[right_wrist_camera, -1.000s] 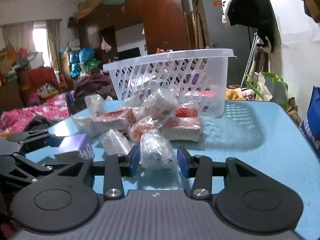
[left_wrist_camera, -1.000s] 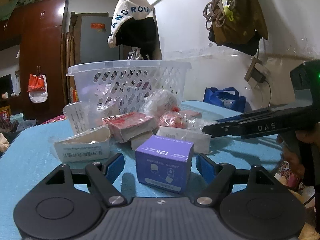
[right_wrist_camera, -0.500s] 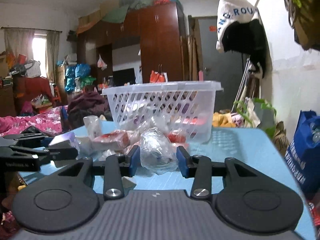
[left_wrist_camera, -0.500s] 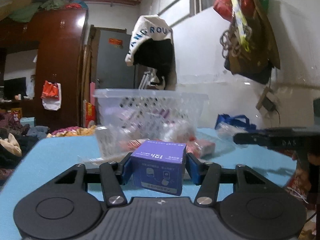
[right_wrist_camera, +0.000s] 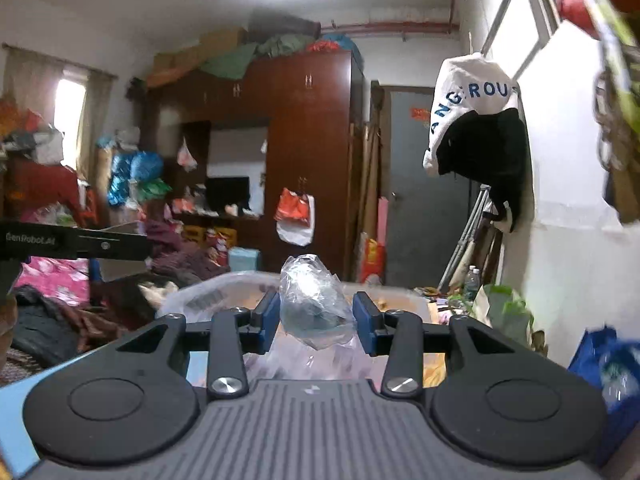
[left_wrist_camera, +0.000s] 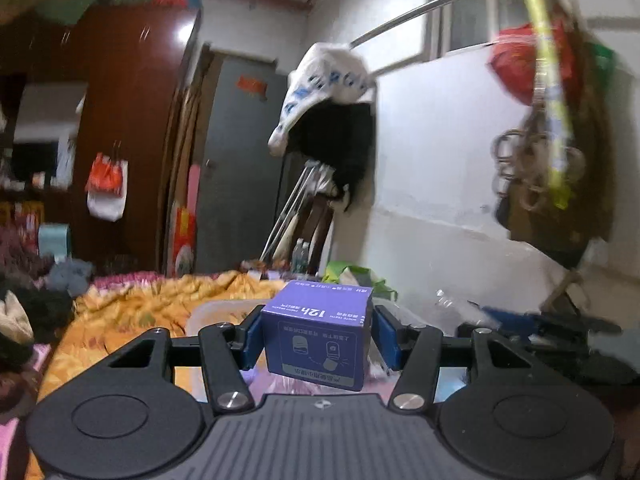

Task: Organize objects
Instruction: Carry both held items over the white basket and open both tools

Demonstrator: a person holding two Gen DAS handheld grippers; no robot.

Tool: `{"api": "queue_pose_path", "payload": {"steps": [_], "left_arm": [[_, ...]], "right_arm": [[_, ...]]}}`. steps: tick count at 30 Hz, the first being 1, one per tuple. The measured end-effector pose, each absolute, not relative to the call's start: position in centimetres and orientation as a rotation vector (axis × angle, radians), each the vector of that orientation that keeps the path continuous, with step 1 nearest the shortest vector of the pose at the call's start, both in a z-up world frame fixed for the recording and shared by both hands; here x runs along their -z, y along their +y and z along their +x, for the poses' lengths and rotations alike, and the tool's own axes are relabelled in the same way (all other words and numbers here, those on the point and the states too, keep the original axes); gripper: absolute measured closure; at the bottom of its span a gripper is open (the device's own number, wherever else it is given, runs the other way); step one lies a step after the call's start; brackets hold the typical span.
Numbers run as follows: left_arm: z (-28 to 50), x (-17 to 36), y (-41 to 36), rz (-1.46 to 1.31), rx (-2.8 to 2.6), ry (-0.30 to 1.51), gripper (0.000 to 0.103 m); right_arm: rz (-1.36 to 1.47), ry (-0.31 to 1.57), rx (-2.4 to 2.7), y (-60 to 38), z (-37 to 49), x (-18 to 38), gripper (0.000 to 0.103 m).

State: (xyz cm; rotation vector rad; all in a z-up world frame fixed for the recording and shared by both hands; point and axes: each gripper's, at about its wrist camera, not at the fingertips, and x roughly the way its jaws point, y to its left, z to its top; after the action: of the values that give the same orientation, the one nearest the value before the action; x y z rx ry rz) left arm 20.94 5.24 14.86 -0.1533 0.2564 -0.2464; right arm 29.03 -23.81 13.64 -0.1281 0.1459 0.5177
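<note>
My left gripper (left_wrist_camera: 318,336) is shut on a purple box (left_wrist_camera: 316,340) marked "12h" and holds it in the air above the rim of the white plastic basket (left_wrist_camera: 208,312). My right gripper (right_wrist_camera: 316,322) is shut on a clear plastic-wrapped item (right_wrist_camera: 312,304) and holds it above the same basket (right_wrist_camera: 192,300), whose rim shows just beyond the fingers. The left gripper's body (right_wrist_camera: 72,242) shows at the left of the right wrist view. The right gripper's body (left_wrist_camera: 560,328) shows at the right of the left wrist view.
Pinkish packets (right_wrist_camera: 296,356) lie in the basket below my right gripper. A corner of the blue table (right_wrist_camera: 16,420) shows at the lower left. A white wall with hanging bags (left_wrist_camera: 540,140) is on the right. A blue bag (right_wrist_camera: 608,364) sits at the right.
Both grippers have risen from the table with their items and now hang over the basket. The left gripper closed on the purple box one second ago. The pile on the table is out of view.
</note>
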Motion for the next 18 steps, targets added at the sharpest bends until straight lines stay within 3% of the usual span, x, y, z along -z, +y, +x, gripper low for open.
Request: {"api": "queue_pose_path", "payload": {"steps": [5,6,7,8,9,10,15,18], "left_arm": [[27.5,-13.8,4.0,-0.181,0.214,0.375,0.042],[28.2,-13.4,3.9,-0.179,0.214,0.391,0.032],[28.9,-13.0,3.7,-0.18,0.197,0.409,0.012],[29.1,-12.4,3.6,-0.182,0.172,0.423,0.005],[29.1,-12.1,3.6,-0.185,0.161,0.425,0.003],[28.6,-11.9,3.8,-0.183,0.167,0.415,0.003],[22.1,-12.0,4.6,-0.154,0.222,0.297,0.0],[17.4,-10.4,5.2,-0.111,0.197,0.274,0.0]], "right_arm": [[-0.192,0.209,-0.498,-21.5,33.7,-13.3,0.059],[-0.208,0.208,-0.492,-21.3,34.0,-13.0,0.058],[-0.221,0.212,-0.491,-21.1,34.3,-12.8,0.052],[-0.228,0.214,-0.484,-21.1,34.2,-12.5,0.043],[-0.226,0.21,-0.468,-21.1,34.1,-12.4,0.015],[-0.218,0.2,-0.461,-21.5,33.3,-12.3,0.0],[-0.161,0.112,-0.508,-24.5,26.9,-10.7,0.0],[-0.095,0.193,-0.569,-25.9,23.6,-7.8,0.0]]}}
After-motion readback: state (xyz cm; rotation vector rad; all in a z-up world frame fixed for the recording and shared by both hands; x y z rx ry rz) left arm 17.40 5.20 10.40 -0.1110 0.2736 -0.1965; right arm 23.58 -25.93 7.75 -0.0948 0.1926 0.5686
